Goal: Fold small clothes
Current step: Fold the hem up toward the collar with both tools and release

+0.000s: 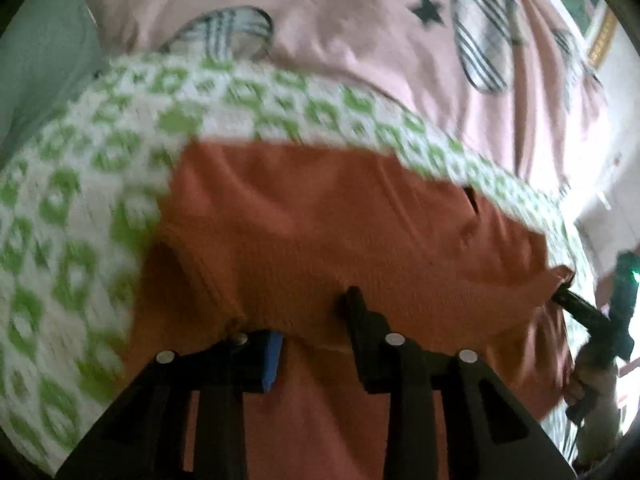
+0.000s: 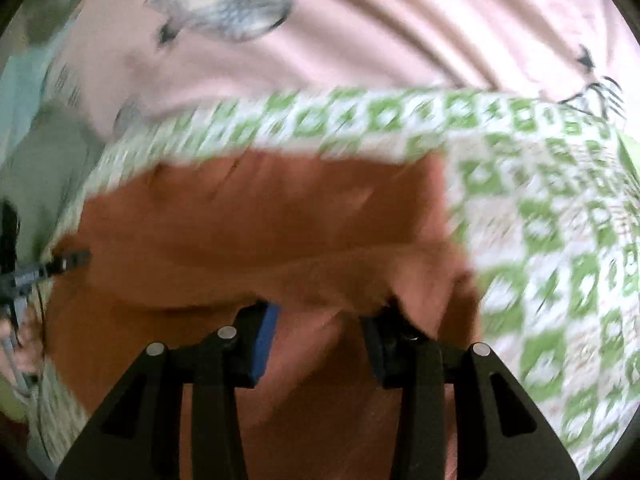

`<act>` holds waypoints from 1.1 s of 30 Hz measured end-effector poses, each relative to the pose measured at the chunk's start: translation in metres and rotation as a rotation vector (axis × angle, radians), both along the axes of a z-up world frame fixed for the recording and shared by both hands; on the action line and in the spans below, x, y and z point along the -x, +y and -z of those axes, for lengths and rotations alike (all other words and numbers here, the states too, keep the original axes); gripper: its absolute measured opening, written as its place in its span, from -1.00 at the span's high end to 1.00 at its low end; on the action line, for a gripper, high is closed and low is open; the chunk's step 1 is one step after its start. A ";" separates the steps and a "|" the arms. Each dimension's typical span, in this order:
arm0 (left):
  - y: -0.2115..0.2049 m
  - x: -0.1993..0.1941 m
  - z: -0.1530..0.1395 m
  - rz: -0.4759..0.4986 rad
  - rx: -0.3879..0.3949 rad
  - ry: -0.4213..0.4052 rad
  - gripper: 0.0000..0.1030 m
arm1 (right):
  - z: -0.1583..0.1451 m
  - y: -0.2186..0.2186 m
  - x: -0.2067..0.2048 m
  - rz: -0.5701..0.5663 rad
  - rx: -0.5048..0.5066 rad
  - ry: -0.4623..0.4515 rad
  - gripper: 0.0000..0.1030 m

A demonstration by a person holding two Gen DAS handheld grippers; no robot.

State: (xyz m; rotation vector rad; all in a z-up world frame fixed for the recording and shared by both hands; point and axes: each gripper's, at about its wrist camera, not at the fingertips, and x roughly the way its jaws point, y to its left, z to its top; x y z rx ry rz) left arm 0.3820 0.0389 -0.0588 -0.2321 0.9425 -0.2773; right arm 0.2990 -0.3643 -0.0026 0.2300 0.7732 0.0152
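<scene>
A small rust-orange garment (image 1: 328, 232) lies on a white cloth with green squares (image 1: 72, 208). My left gripper (image 1: 312, 320) has its jaws apart, with the garment's near edge draped over the fingertips. The right gripper shows at the far right of that view (image 1: 576, 304), at the garment's right corner. In the right wrist view the same garment (image 2: 256, 216) fills the middle. My right gripper (image 2: 328, 320) also has its jaws apart, with a fold of the garment bunched over the right finger (image 2: 400, 344). The left gripper shows at the left edge (image 2: 64, 262), at the garment's left corner.
A pink sheet with black stars and plaid patches (image 1: 360, 40) lies beyond the green-patterned cloth (image 2: 560, 240). A pale green surface (image 1: 36, 72) shows at the far left. Both views are blurred by motion.
</scene>
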 end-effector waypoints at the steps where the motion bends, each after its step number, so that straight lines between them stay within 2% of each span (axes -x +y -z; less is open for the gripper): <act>1: 0.005 -0.009 -0.005 -0.030 -0.009 -0.012 0.24 | -0.005 -0.010 -0.001 0.042 -0.010 -0.019 0.20; 6: 0.037 -0.039 -0.020 -0.139 0.033 -0.024 0.19 | -0.022 -0.046 0.012 0.200 -0.071 -0.088 0.12; 7: 0.043 -0.039 -0.023 -0.166 0.030 -0.032 0.09 | -0.024 -0.052 0.018 0.213 -0.091 -0.095 0.12; 9: 0.058 -0.033 -0.028 -0.223 0.020 -0.052 -0.03 | -0.026 -0.056 0.027 0.218 -0.110 -0.106 0.12; 13: 0.083 -0.011 -0.030 -0.285 0.081 -0.050 -0.09 | -0.026 -0.043 0.048 0.173 -0.139 -0.091 0.12; 15: 0.083 0.014 -0.029 -0.270 0.114 -0.049 -0.09 | -0.021 -0.030 0.062 0.144 -0.156 -0.086 0.11; 19: 0.061 0.081 -0.022 -0.205 0.132 -0.061 -0.09 | -0.002 0.002 0.097 0.096 -0.210 -0.067 -0.02; 24: 0.035 0.157 0.000 -0.144 0.188 0.001 -0.11 | 0.020 0.032 0.129 0.052 -0.279 -0.009 -0.02; 29: 0.023 0.195 0.014 -0.114 0.218 0.049 -0.11 | 0.029 0.052 0.157 0.027 -0.300 0.011 -0.02; 33: 0.020 0.207 0.021 -0.110 0.249 0.078 -0.13 | 0.033 0.060 0.173 0.021 -0.310 0.026 -0.04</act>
